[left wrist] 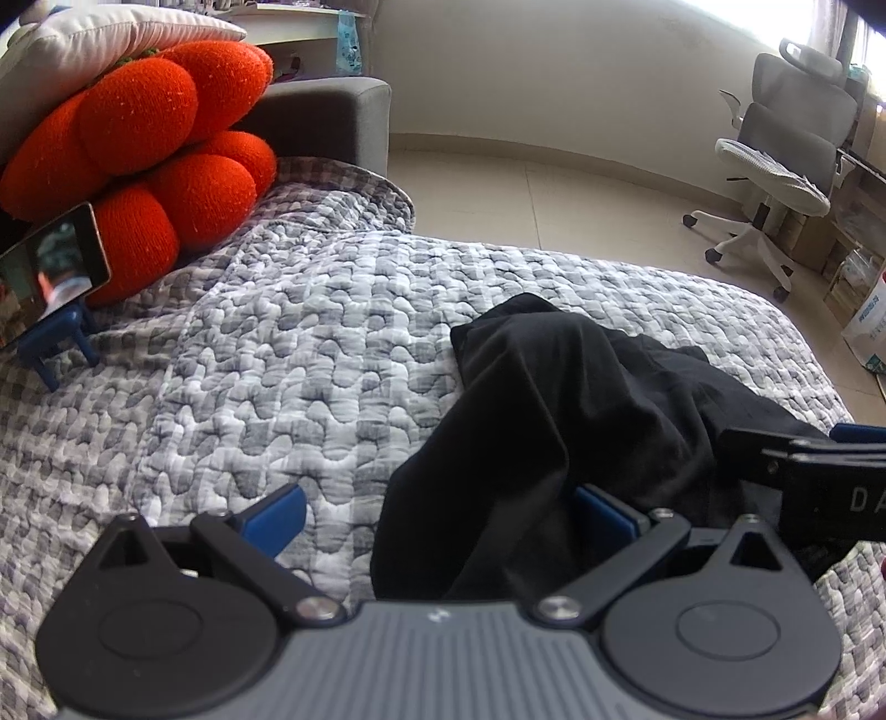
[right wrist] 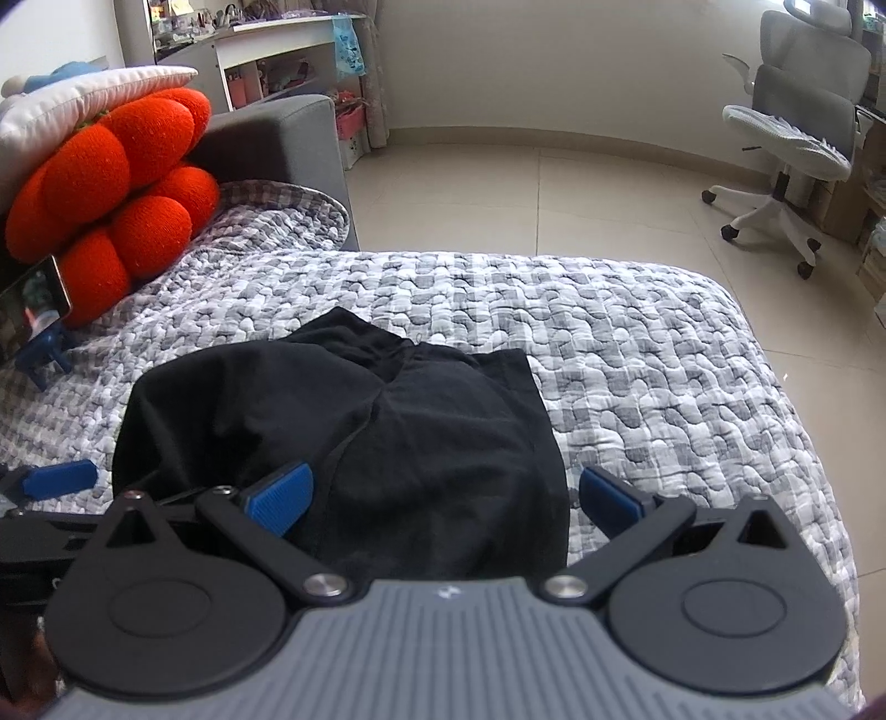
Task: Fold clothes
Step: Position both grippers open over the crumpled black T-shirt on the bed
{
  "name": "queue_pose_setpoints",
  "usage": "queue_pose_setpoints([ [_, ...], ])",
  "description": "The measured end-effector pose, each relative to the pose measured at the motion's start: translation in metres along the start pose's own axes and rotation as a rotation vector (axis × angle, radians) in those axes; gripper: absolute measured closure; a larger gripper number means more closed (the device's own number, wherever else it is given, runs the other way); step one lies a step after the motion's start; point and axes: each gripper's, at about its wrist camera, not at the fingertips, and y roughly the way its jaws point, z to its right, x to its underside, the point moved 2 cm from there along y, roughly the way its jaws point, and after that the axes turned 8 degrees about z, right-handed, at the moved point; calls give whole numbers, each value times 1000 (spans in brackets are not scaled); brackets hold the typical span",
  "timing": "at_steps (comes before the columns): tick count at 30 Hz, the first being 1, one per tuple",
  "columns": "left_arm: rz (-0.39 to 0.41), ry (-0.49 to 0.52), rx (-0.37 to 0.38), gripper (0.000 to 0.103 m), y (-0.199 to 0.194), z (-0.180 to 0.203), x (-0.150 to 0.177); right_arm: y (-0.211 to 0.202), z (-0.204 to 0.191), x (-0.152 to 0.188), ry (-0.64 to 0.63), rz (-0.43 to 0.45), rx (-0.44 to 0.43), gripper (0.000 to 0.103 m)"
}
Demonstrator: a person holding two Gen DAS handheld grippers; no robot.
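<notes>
Lying crumpled on a grey-and-white checked quilt (right wrist: 664, 354), the black garment (right wrist: 354, 421) sits at the middle of the right wrist view, its far edge toward 12 o'clock and its near part running under the tool. The right gripper (right wrist: 443, 498) points down at it with jaws spread wide; the left blue pad (right wrist: 279, 498) rests over the cloth, the right pad stands over the quilt just beside the garment's edge, and nothing is pinched between them. At 9 o'clock in that view, a blue fingertip of the other tool shows over the quilt.

In the left wrist view the same garment (left wrist: 559, 410) lies from centre toward 4 o'clock. The left gripper (left wrist: 440, 515) is likewise wide open and tilted down: one pad hangs over bare quilt (left wrist: 249, 343), the other is against the dark cloth, and whether it touches cannot be told.

At 10 o'clock in both views, an orange lobed cushion (left wrist: 149, 144) leans under a white pillow (left wrist: 105, 39), with a phone (left wrist: 50, 271) propped on a small blue stand before it. A white office chair (right wrist: 792, 122) stands on the tiled floor at 2 o'clock.
</notes>
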Motion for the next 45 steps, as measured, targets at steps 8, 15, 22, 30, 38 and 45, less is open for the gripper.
queue_pose_setpoints([
  [8, 13, 1, -7, 1, -2, -4, -1, 1, -2, 1, -17, 12, 16, 0],
  [15, 22, -8, -12, 1, -2, -3, -1, 1, 0, 0, -6, 24, 8, 0],
  [22, 28, -33, -6, 1, -2, -6, -2, -8, 6, -1, 22, 101, -21, 0],
  [30, 25, -56, -6, 1, -1, -12, -3, -45, 13, -18, 73, 348, -31, 0],
  [38, 29, -65, -7, 1, -1, -12, -4, -57, 19, -22, 98, 443, 23, 0],
  [45, 30, -77, -6, 1, -1, -13, -3, -44, 30, -19, 152, 419, 25, 0],
])
